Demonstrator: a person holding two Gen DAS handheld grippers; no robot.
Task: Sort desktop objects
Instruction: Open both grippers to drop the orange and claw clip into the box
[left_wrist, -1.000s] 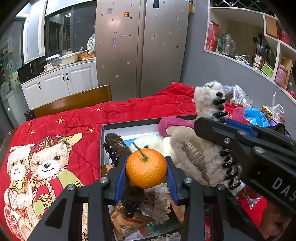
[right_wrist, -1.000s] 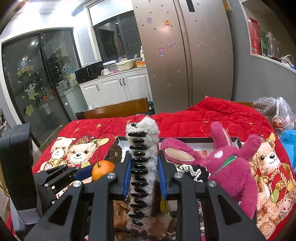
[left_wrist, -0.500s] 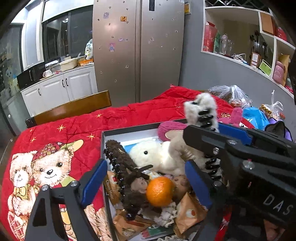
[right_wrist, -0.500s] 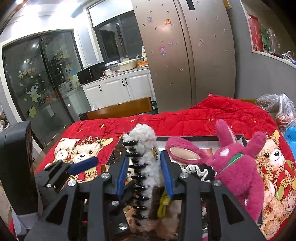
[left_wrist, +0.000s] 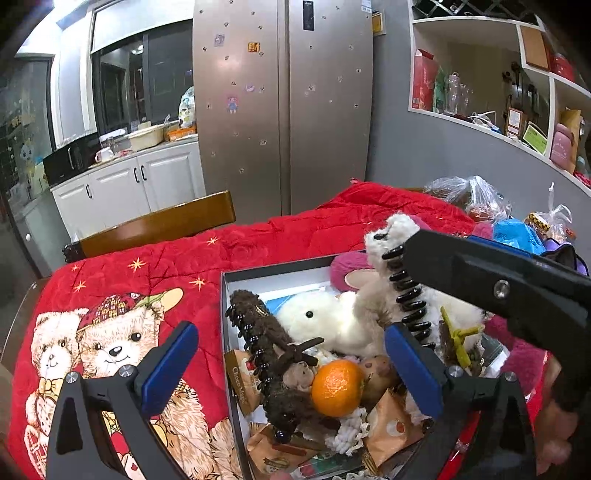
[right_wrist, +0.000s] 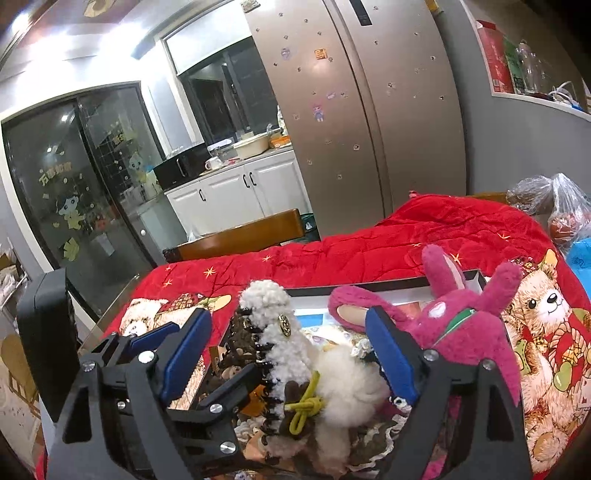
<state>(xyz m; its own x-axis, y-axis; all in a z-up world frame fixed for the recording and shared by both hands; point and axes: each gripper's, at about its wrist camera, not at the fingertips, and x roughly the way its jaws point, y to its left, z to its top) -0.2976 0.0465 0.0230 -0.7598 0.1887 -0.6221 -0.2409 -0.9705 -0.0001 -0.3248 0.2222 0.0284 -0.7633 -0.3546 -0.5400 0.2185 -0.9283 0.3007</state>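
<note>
A black box (left_wrist: 224, 295) on the red quilt holds an orange (left_wrist: 337, 387), a brown fuzzy hair claw (left_wrist: 258, 332), a white plush (left_wrist: 325, 321), snack packets and a white fuzzy hair claw (left_wrist: 391, 266). My left gripper (left_wrist: 291, 365) is open and empty just above the orange. My right gripper (right_wrist: 291, 350) is open over the box, with the white fuzzy hair claw (right_wrist: 277, 325) lying loose between its jaws. The right gripper's body crosses the left wrist view on the right.
A pink plush rabbit (right_wrist: 469, 332) lies in the box's right side. The red bear-print quilt (left_wrist: 110, 314) covers the table. A wooden chair back (left_wrist: 159, 225) stands behind it. Plastic bags (left_wrist: 476, 199) sit at the far right.
My left gripper opened and dropped the orange into the box. My right gripper opened and let go of the white fuzzy hair claw, which now rests on the pile.
</note>
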